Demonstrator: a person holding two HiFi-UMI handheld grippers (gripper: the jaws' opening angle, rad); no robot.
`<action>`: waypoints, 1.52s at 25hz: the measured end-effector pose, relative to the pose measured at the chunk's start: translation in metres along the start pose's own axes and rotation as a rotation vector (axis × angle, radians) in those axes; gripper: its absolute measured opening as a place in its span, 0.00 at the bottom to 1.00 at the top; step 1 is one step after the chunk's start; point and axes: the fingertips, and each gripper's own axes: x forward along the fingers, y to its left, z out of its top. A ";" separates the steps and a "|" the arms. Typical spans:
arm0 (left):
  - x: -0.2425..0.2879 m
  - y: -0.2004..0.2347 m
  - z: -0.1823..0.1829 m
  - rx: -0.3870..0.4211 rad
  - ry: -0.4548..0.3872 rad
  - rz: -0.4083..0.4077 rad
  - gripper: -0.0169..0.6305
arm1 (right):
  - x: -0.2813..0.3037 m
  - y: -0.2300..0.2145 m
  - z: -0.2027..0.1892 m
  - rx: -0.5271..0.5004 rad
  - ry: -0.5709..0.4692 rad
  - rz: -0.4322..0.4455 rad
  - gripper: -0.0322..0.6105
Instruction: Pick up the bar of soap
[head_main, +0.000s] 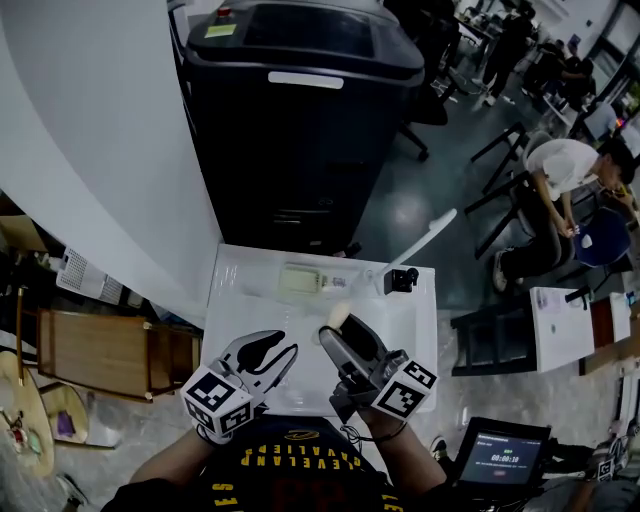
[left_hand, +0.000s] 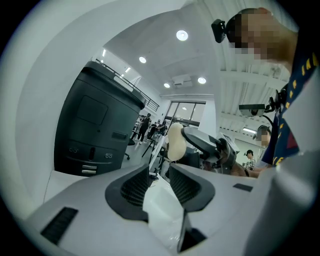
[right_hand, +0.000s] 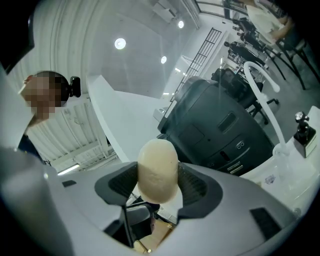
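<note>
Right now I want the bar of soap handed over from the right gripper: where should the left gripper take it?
Probably the rounded end of the bar of soap, jutting past the jaws of the right gripper; the rest is clamped. Bring the open left gripper in from the left, jaws straddling that end.

Left claw (left_hand: 159, 171), jaws apart, faces the soap (left_hand: 174, 145) gripped by right claw (left_hand: 180, 137).

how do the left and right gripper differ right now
The left gripper is open and empty; the right gripper is shut on the bar of soap. The right gripper reaches farther over the sink than the left gripper. Both carry marker cubes.
</note>
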 end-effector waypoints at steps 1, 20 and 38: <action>0.000 -0.001 0.000 -0.002 -0.001 -0.001 0.24 | 0.000 0.001 0.000 0.012 -0.006 0.008 0.47; 0.002 -0.001 0.004 -0.015 -0.007 -0.004 0.24 | -0.002 -0.002 0.004 0.065 -0.042 0.028 0.47; 0.003 0.000 0.002 -0.037 -0.004 0.003 0.24 | -0.002 0.001 0.009 0.091 -0.061 0.049 0.47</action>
